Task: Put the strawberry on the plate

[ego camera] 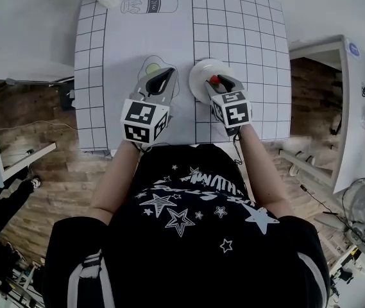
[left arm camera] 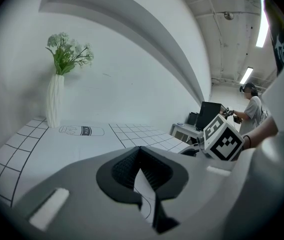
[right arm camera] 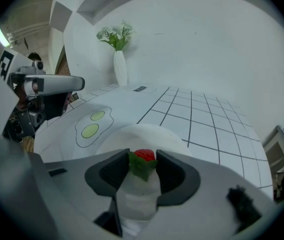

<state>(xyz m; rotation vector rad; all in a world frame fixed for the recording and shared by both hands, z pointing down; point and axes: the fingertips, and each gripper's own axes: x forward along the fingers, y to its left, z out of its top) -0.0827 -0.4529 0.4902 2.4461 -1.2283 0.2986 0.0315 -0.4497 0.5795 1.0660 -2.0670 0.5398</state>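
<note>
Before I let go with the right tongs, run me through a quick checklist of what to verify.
1. Strawberry gripped by the right tongs: ok, a pad sits against each side of it.
2. Strawberry above the plate: ok, the white plate lies directly beneath it.
3. Strawberry resting on the plate's surface: cannot tell, the contact is hidden.
4. Left tongs out of the way: ok, shut, empty, off to the plate's side by the fried-egg drawing.
</note>
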